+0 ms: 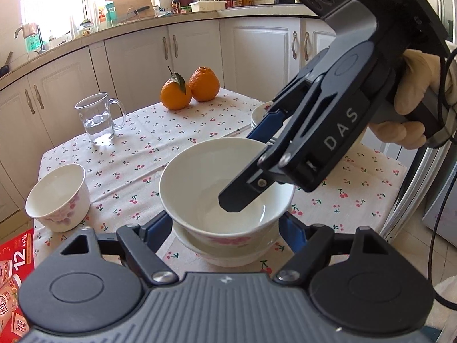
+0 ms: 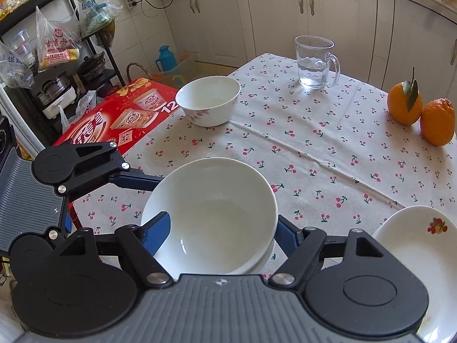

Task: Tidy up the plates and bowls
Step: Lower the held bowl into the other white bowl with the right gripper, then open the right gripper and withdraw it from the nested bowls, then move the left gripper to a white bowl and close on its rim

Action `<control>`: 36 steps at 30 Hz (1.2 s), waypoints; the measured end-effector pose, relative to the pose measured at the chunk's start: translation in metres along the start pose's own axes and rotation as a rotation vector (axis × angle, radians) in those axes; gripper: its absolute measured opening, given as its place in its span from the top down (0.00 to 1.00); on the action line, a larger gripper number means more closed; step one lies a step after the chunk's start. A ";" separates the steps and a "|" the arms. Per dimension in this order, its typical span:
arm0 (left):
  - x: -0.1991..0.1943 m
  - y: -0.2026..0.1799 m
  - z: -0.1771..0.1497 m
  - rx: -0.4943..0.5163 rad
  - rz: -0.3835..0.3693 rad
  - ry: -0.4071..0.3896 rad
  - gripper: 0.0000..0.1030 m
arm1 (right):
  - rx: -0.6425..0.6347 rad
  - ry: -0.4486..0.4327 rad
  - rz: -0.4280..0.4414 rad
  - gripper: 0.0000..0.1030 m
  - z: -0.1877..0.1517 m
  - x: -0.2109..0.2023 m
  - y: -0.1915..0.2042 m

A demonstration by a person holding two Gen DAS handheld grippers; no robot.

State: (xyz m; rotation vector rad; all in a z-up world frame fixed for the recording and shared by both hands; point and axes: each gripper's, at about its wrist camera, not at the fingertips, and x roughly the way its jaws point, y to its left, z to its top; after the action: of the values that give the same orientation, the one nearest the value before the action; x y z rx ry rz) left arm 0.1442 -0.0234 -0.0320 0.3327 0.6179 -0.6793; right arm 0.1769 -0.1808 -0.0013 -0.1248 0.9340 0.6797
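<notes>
A large white bowl (image 1: 225, 188) with pink flowers rests nested in another white bowl (image 1: 228, 253) on the cherry-print tablecloth (image 1: 177, 131). My left gripper (image 1: 227, 223) is open, its blue fingers on either side of the lower bowl. My right gripper (image 1: 245, 171) straddles the top bowl's rim, one finger (image 1: 240, 197) inside the bowl and one outside; the same bowl fills the right wrist view (image 2: 211, 214) between its fingers (image 2: 157, 231). A smaller flowered bowl (image 1: 57, 197) stands at the left edge, also in the right wrist view (image 2: 210, 100). Stacked plates (image 2: 420, 254) lie at the right.
A glass mug of water (image 1: 98, 118) and two oranges (image 1: 190, 88) stand at the table's far side. A red carton (image 2: 122, 114) sits beside the table's left edge. Kitchen cabinets (image 1: 194, 51) lie behind. A shelf with bags (image 2: 57, 43) stands at left.
</notes>
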 end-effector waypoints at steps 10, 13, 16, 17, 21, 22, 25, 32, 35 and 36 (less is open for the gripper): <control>0.003 0.003 -0.002 -0.014 -0.027 0.019 0.21 | -0.014 0.014 -0.013 0.20 -0.004 0.009 0.000; 0.004 0.004 -0.003 -0.025 -0.039 0.017 0.20 | -0.020 0.021 -0.022 0.18 -0.005 0.011 0.001; 0.003 0.006 -0.004 -0.029 -0.043 0.009 0.19 | -0.028 0.020 -0.028 0.10 -0.006 0.013 0.002; 0.003 0.006 -0.004 -0.025 -0.045 0.008 0.17 | -0.029 0.014 -0.026 0.05 -0.007 0.012 0.002; -0.002 0.008 -0.008 -0.025 -0.056 0.007 0.13 | -0.025 0.010 -0.021 0.00 -0.006 0.010 0.004; -0.004 0.009 -0.009 -0.028 -0.054 0.010 0.13 | -0.024 0.008 -0.027 0.00 -0.006 0.010 0.005; -0.012 0.014 -0.013 -0.037 -0.050 0.015 0.11 | -0.013 -0.011 -0.025 0.00 -0.005 0.006 0.006; -0.036 0.050 -0.021 -0.090 0.013 0.009 0.10 | -0.008 -0.076 -0.014 0.00 0.015 -0.003 0.018; -0.039 0.081 -0.021 -0.136 0.097 0.018 0.10 | -0.050 -0.082 -0.022 0.00 0.027 0.002 0.027; -0.039 0.092 -0.020 -0.146 0.131 0.020 0.10 | -0.071 -0.081 -0.029 0.00 0.031 0.005 0.031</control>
State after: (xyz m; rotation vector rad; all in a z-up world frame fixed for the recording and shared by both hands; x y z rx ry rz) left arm 0.1741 0.0728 -0.0145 0.2422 0.6548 -0.5025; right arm 0.1821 -0.1422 0.0195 -0.1724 0.8296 0.6865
